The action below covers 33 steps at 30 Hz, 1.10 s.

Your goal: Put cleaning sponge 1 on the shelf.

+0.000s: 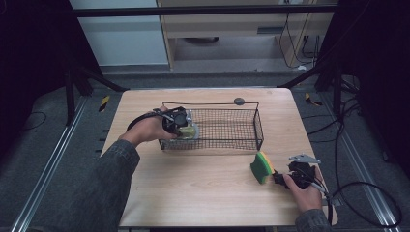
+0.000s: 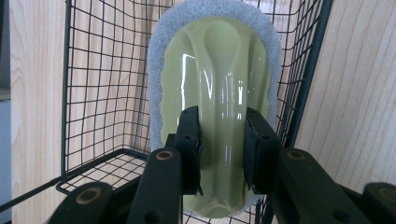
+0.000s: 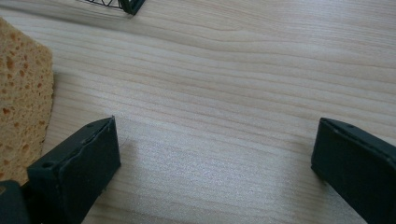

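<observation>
A scrubber with a glossy pale-green handle and a grey pad [image 2: 215, 65] sits inside the black wire basket [image 2: 93, 70]. My left gripper [image 2: 223, 135] is shut on the handle's ridge, one pad on each side. In the high view the left gripper [image 1: 185, 125] reaches into the basket's [image 1: 232, 103] left end with the scrubber [image 1: 192, 132]. A yellow-and-green sponge [image 1: 262, 167] stands on its edge at the table's front right. My right gripper [image 1: 279, 177] rests just right of it, open. The sponge [image 3: 21, 93] lies outside the left jaw, and only bare wood shows between the right gripper's [image 3: 217, 140] jaws.
The wooden table [image 1: 193, 183] carries the basket at its middle back. A small dark round object [image 1: 239, 101] lies behind the basket's far rim. A corner of the basket [image 3: 127, 4] shows at the top of the right gripper view. Cables trail off the table's right edge.
</observation>
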{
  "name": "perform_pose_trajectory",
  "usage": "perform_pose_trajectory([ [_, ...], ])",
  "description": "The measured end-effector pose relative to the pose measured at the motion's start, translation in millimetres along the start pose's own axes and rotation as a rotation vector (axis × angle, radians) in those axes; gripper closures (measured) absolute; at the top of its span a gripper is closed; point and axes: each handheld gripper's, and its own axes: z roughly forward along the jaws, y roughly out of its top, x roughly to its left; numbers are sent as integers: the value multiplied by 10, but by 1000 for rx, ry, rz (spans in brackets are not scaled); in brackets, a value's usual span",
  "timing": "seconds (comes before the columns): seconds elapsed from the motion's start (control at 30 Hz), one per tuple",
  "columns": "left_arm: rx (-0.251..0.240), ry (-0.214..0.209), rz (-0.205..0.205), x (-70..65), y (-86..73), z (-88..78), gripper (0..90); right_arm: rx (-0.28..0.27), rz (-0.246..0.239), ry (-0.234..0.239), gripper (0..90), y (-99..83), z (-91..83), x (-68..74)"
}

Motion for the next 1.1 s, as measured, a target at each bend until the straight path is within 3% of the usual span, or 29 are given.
perform_pose_trajectory([
  [0.3, -31, -2, -21, -11, -21, -58, 645, 0, 0, 0, 14, 0, 0, 0],
  [0.57, -65, 33, -21, -34, -13, -200, 618, 2, 0, -1, 14, 1, -2, 0],
  [0.87, -98, 105, -84, -142, -49, -441, 511, 2, 6, -3, 14, -2, -5, 6],
  [1.0, -97, 123, -102, -208, -78, -505, 466, 1, 11, -3, 14, -2, -6, 10],
  [1.03, -98, 129, -114, -238, -90, -524, 411, 0, 7, -4, 14, -3, -6, 8],
  [1.1, -108, 131, -139, -277, -113, -540, 390, 1, 9, -4, 14, -4, -7, 10],
])
